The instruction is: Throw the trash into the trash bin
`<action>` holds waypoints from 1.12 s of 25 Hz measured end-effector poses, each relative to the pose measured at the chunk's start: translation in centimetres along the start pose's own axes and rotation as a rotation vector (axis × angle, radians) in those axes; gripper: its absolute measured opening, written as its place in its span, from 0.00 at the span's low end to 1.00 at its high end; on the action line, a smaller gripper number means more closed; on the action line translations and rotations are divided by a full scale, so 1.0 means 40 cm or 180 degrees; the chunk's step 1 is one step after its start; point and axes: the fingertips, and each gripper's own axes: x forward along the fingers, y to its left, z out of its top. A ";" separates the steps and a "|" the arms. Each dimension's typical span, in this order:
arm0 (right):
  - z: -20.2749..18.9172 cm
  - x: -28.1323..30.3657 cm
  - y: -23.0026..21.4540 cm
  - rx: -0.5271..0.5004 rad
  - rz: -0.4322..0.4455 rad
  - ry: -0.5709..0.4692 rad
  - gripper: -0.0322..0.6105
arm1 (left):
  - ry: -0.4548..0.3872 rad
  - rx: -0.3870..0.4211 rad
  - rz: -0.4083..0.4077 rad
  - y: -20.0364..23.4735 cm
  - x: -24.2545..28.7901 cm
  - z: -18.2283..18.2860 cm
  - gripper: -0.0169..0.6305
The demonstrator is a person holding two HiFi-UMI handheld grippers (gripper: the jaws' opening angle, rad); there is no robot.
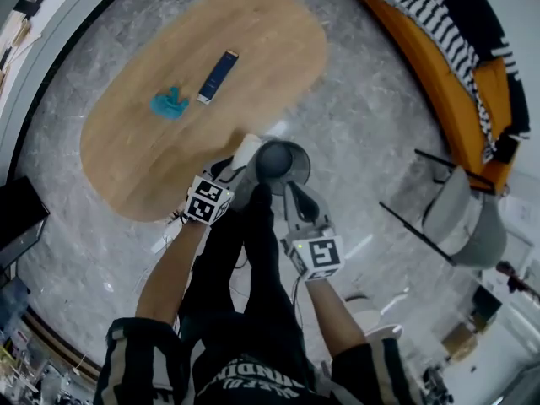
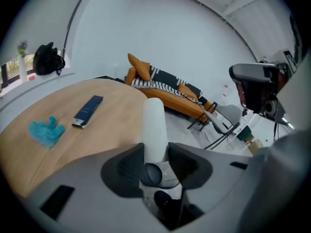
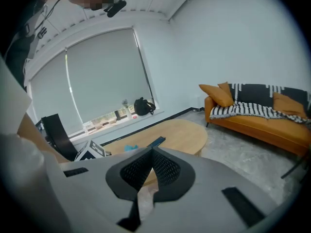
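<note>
- My left gripper had its jaws part-way apart and pressed on a white tube, which stuck up out of them at the lower middle of its view.
- My right gripper had its jaw tips together. A pale wrapper was pinched low between the jaws, at the bottom middle of its view.
- In the head view both grippers sat at the frame's centre above my dark trousers, the left one at left with the tube pointing up-frame.
- The trash bin, round and dark, stood on the grey floor just up-frame of the two grippers, near the tube's tip. From above I could not tell whether the tube touched it.
- Beyond the bin lay the oval wooden table, filling the upper left.
- On it a crumpled blue scrap lay just beside a flat dark blue packet.
- A grey chair stood at the right edge.
- An orange sofa with a striped throw ran along the upper right.
</note>
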 end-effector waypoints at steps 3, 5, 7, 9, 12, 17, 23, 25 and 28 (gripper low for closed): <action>-0.043 -0.022 -0.061 0.0040 -0.0151 -0.0029 0.05 | 0.0182 0.0134 -0.0177 -0.070 0.077 -0.033 0.25; -0.075 -0.027 -0.094 0.0064 -0.0207 -0.0046 0.05 | 0.0294 0.0132 -0.0230 -0.093 0.136 -0.060 0.25; -0.116 -0.032 -0.129 0.0134 -0.0259 -0.0026 0.05 | 0.0400 0.0029 -0.0254 -0.114 0.199 -0.101 0.25; -0.157 -0.030 -0.160 0.0189 -0.0302 -0.0014 0.05 | 0.0495 -0.0029 -0.0285 -0.134 0.255 -0.142 0.25; -0.202 -0.010 -0.210 0.0225 -0.0369 -0.0059 0.05 | 0.0641 -0.0005 -0.0343 -0.142 0.331 -0.184 0.25; -0.260 0.034 -0.270 0.0221 -0.0386 -0.0125 0.05 | 0.0937 0.0036 -0.0348 -0.128 0.449 -0.290 0.25; -0.353 0.092 -0.346 0.0077 -0.0424 -0.0024 0.05 | 0.1364 0.0032 -0.0231 -0.088 0.558 -0.410 0.25; -0.374 0.103 -0.363 0.0107 -0.0418 -0.0035 0.05 | 0.1450 -0.0024 -0.0207 -0.080 0.584 -0.439 0.26; -0.388 0.109 -0.371 0.0129 -0.0393 -0.0038 0.05 | 0.1479 -0.0130 -0.0169 -0.071 0.601 -0.459 0.28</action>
